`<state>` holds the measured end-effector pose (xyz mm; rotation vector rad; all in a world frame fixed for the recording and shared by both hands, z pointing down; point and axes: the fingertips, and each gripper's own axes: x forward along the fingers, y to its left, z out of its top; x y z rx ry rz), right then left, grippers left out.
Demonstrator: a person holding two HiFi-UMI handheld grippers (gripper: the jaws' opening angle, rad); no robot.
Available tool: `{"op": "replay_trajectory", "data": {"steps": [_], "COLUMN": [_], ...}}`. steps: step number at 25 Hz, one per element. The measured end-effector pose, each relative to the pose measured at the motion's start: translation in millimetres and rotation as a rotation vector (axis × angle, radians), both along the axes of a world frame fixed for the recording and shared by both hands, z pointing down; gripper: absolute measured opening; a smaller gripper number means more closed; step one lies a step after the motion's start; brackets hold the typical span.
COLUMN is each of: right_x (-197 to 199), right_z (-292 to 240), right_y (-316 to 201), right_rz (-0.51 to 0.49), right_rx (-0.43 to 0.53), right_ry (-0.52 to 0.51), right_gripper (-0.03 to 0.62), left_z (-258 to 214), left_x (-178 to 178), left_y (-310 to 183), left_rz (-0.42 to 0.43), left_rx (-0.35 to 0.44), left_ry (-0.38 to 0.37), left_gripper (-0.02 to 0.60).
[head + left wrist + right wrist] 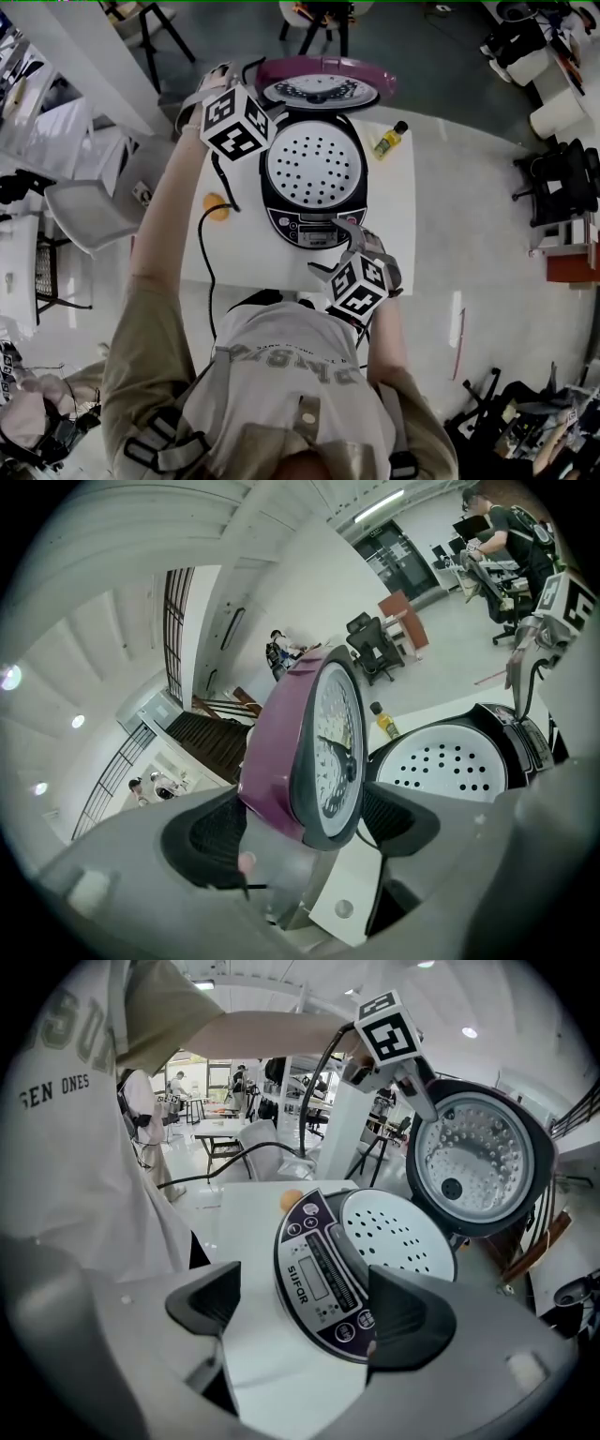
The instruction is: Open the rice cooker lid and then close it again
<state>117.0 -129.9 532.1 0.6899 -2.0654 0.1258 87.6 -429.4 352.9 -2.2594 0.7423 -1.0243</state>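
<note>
The black rice cooker (309, 211) stands on the white table (431, 216) with its purple lid (323, 82) swung up at the back. A white perforated tray (312, 173) shows inside the pot. My left gripper (262, 94) is at the lid's left edge. In the left gripper view it (305, 832) is shut on the lid (281, 733), one pad on the purple shell and the other on the dark inner rim. My right gripper (345, 234) stands open at the cooker's front. In the right gripper view its jaws (300, 1312) straddle the control panel (323, 1274) without gripping it.
A small yellow bottle (390, 140) stands right of the cooker. An orange ball (217, 208) lies to its left, beside the black power cord (202, 253). A grey chair (84, 211) sits off the table's left side. Office chairs and desks stand farther off.
</note>
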Motion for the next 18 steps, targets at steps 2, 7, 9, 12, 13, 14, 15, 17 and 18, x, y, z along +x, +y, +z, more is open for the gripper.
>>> {"op": "replay_trajectory", "data": {"steps": [2, 7, 9, 12, 13, 14, 15, 17, 18], "right_x": [-0.6, -2.7, -3.0, -2.7, -2.2, -1.5, -1.0, 0.1, 0.7], "right_z": [-0.5, -1.8, -2.3, -2.7, -2.7, -3.1, -3.7, -6.1, -7.5], "right_y": [-0.8, -3.2, -3.9, -5.6, -6.5, -7.5, -8.6, -11.3, -12.9], "right_rz": [-0.001, -0.004, -0.004, -0.002, -0.002, -0.001, 0.000, 0.004, 0.008], "right_rx": [0.002, 0.008, 0.011, 0.016, 0.019, 0.022, 0.025, 0.033, 0.039], "right_ry": [-0.001, -0.005, -0.006, -0.009, -0.010, -0.010, -0.011, -0.016, -0.021], "right_gripper": [0.411, 0.411, 0.411, 0.411, 0.411, 0.411, 0.411, 0.411, 0.411], "left_z": [-0.3, -2.2, -3.2, -2.2, -1.0, 0.1, 1.0, 0.9, -0.1], "left_x": [-1.4, -7.7, -12.0, -18.3, -19.7, -21.1, -22.7, -26.4, -28.4], "left_y": [-2.4, -5.8, -6.3, -6.0, -5.8, -5.8, -6.0, -6.4, -6.4], "left_rz": [-0.007, -0.028, -0.039, -0.052, -0.055, -0.058, -0.062, -0.072, -0.078], "left_rx": [0.003, 0.004, 0.009, 0.011, 0.010, 0.010, 0.010, 0.013, 0.018], "left_ry": [0.001, 0.018, 0.023, 0.030, 0.031, 0.031, 0.030, 0.033, 0.038], "left_gripper": [0.402, 0.402, 0.402, 0.402, 0.402, 0.402, 0.402, 0.402, 0.402]}}
